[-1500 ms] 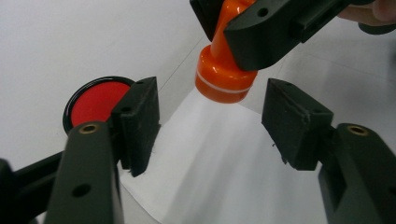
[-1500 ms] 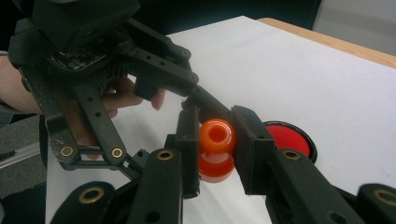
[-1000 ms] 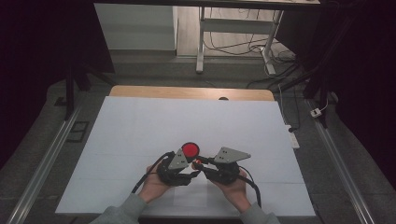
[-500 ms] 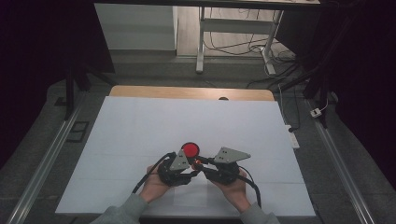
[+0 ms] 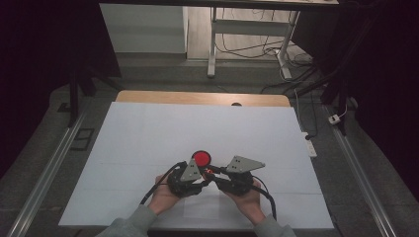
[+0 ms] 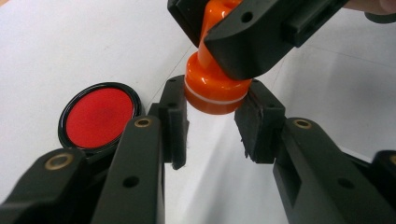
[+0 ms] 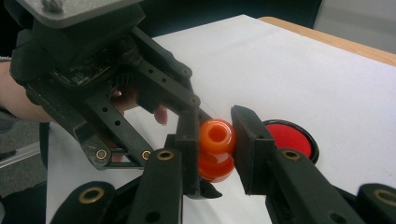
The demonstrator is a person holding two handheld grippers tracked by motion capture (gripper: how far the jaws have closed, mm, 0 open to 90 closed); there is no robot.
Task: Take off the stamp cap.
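One orange stamp (image 6: 215, 88) – knobbed handle above, wide round base with a white band below – sits low of centre in the high view, between the two grippers and above the white table sheet (image 5: 148, 133). Right gripper (image 7: 215, 135): jaws clamped on the stamp's handle. Left gripper (image 6: 212, 122): jaws have just been closing, and its pads now meet the base from either side.

One red ink pad (image 5: 201, 158), round, black-rimmed, lid off – lies on the sheet just above the left gripper in the high view, touching neither the stamp nor the jaws. It is the nearest obstacle.

Open room: bare white sheet to the left, right and top of the frame; the wooden table edge (image 5: 197, 98) runs along the far side, well apart from the work. The sheet's near edge lies close under the person's hands.

Against the earlier frames: both hands keep their place and the pad has not shifted; the left jaws alone differ.
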